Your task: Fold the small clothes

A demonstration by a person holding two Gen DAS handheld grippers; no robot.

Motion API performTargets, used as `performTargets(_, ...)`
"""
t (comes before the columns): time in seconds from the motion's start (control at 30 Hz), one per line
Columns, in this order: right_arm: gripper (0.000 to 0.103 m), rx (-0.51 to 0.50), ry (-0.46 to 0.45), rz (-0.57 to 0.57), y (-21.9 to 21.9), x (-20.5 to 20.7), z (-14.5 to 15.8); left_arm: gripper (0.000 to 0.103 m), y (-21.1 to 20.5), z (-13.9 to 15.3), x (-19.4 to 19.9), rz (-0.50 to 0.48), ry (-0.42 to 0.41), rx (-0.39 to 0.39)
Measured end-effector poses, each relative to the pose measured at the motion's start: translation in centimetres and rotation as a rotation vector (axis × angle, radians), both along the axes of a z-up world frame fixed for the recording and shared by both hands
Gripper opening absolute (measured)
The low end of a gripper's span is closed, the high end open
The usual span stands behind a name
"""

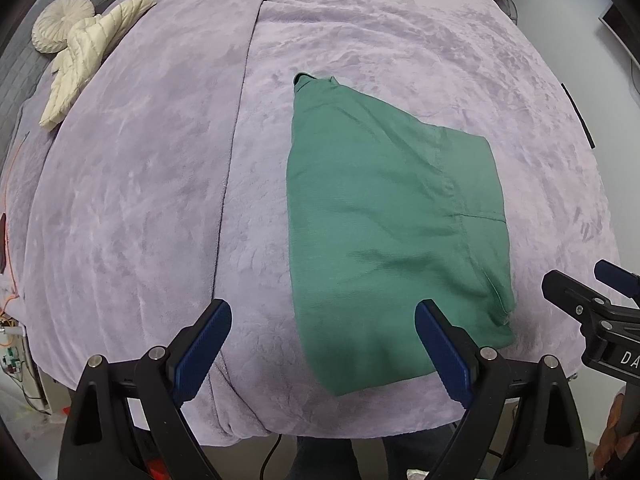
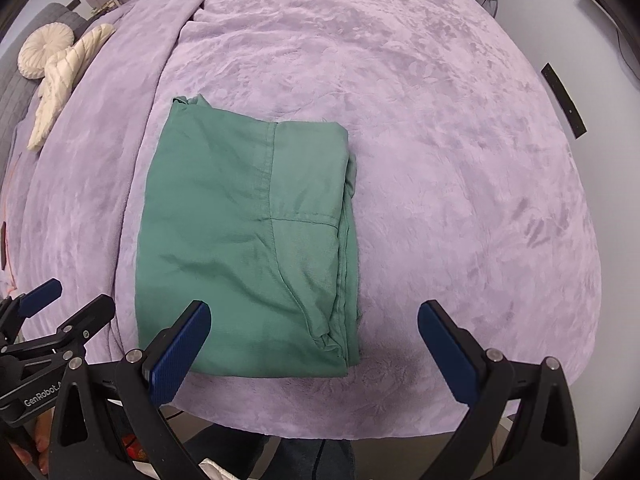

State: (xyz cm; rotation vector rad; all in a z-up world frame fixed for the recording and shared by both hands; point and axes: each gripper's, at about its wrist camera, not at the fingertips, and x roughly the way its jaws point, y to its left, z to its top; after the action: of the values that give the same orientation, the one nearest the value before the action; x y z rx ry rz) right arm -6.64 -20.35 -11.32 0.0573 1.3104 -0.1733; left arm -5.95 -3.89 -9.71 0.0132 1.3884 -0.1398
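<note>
A green garment lies folded into a long rectangle on the lilac blanket, near the bed's front edge. It also shows in the right wrist view, with a sleeve seam on top. My left gripper is open and empty, held above the garment's near left corner. My right gripper is open and empty, above the garment's near right corner. Each gripper shows at the edge of the other's view: the right one and the left one.
A cream quilted jacket and a round cream cushion lie at the far left of the bed. The blanket spreads wide to the right of the garment. A fold line in the blanket runs left of the garment.
</note>
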Motion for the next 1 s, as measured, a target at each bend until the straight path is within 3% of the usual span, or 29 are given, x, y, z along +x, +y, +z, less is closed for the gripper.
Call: performTargets(1.0,0.103,-0.009,0.009,0.0,0.17,0.39,-0.03,0.094,0.89,-0.82,0.54,0.005,0.017,0.003)
